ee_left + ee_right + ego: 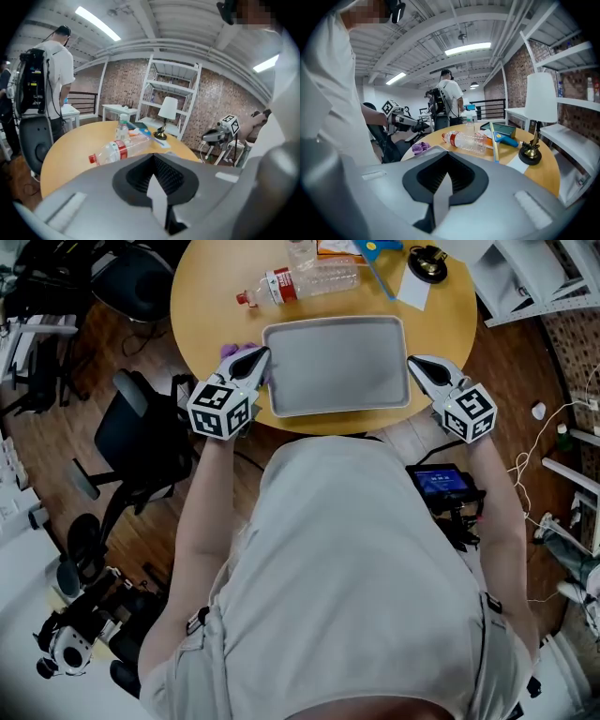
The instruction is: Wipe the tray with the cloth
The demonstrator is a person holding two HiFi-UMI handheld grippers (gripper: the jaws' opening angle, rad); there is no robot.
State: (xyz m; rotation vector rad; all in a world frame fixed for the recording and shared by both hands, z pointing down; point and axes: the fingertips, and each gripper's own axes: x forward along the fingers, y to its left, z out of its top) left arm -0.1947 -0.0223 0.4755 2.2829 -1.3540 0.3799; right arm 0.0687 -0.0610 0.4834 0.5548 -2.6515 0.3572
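At the tabletop's near edge: tray [337, 367] lies bare | cloth [236, 350] bunched just beside it, toward the left edge | left gripper [261, 354], right gripper [412, 360]: fingers together, empty (flanking the tray) | stage: fits wiping ahead or wiping over.

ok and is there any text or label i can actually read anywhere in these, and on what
Nothing here can be read as words or numbers.
The red label on the plastic bottle carries print, but it is too small to read.
The blue screen at the person's waist is too blurred to read.
The marker cubes show black-and-white square patterns only, no words.
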